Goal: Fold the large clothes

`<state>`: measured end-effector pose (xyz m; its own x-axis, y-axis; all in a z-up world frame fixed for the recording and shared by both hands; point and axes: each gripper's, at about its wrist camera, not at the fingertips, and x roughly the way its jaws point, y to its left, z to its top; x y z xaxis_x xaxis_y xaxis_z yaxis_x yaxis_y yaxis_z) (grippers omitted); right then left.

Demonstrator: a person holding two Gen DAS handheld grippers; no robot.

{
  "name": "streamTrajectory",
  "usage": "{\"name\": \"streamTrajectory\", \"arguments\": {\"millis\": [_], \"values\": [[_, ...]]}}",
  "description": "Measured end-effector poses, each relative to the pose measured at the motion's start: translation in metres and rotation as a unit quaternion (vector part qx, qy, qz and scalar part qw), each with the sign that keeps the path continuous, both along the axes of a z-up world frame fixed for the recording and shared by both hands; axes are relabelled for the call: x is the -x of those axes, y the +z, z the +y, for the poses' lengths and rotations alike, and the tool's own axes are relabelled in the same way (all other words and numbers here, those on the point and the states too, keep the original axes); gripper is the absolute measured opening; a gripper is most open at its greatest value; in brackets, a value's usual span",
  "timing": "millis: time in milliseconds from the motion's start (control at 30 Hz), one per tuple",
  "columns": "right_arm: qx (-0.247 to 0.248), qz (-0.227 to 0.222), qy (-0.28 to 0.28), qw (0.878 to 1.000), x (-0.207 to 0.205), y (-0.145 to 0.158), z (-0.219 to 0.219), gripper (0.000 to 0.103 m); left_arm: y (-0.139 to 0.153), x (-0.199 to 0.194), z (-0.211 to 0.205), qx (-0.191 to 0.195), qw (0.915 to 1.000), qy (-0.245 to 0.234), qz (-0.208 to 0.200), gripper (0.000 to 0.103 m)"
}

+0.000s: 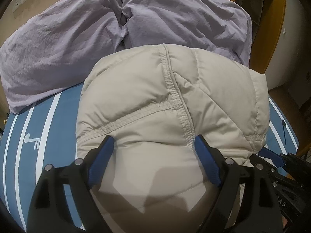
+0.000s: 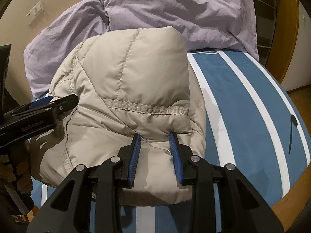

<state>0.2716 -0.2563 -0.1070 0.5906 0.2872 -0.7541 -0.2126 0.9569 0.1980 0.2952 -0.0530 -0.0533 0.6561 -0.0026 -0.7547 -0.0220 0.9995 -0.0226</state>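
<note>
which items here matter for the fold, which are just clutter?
Job:
beige puffer jacket, bundled on the bed
left gripper, fingers spread, pressed into the jacket
right gripper, fingers apart around a fold of jacket

Just lying about:
lilac duvet heaped behind
blue striped sheet
wall switch plate
</note>
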Motion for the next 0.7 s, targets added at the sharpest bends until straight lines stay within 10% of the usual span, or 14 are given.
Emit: {"name": "streamTrajectory", "arguments": {"millis": [700], "values": [[0.005,-0.003,0.004,1.0,-0.006,-0.015,0.003,0.033,-0.005,-0.002,-0.008,-0.024,0.9996,-0.006,-0.011,0.09]]}}
